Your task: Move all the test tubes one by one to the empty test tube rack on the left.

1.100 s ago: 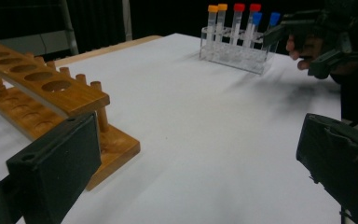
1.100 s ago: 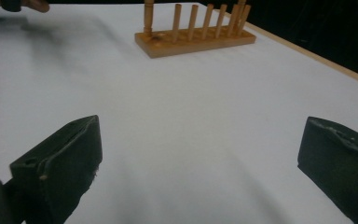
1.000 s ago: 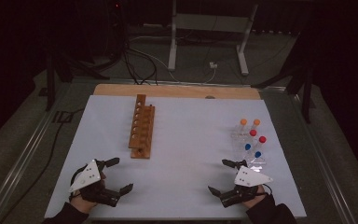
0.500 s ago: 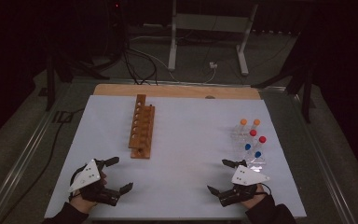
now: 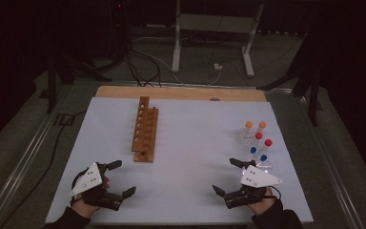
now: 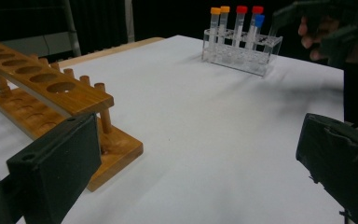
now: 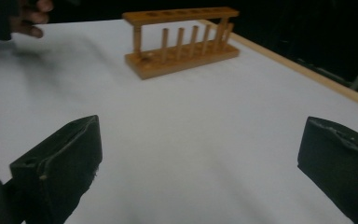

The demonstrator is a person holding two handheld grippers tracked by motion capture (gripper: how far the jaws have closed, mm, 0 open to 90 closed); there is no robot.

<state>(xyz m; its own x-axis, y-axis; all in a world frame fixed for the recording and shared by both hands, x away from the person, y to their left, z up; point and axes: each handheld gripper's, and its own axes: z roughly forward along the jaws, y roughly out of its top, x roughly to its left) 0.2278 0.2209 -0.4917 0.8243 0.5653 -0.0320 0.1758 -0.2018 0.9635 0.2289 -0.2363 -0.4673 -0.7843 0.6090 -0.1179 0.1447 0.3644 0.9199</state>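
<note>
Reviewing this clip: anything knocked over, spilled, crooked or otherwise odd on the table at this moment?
Nothing stands out. The wooden rack stands upright and empty, the capped tubes sit upright in their clear holder, and nothing is spilled on the white table. The left gripper and right gripper are open and hold nothing.

The left gripper (image 6: 200,158) holds its two black jaws wide apart over bare white table (image 6: 205,121), gripping nothing. A wooden rack (image 6: 51,93) with empty holes stands close beside the near jaw. Farther off, a clear rack (image 6: 242,51) holds capped tubes: orange, red, blue. At upper right, blurred, is probably the other hand (image 6: 331,32).
</note>
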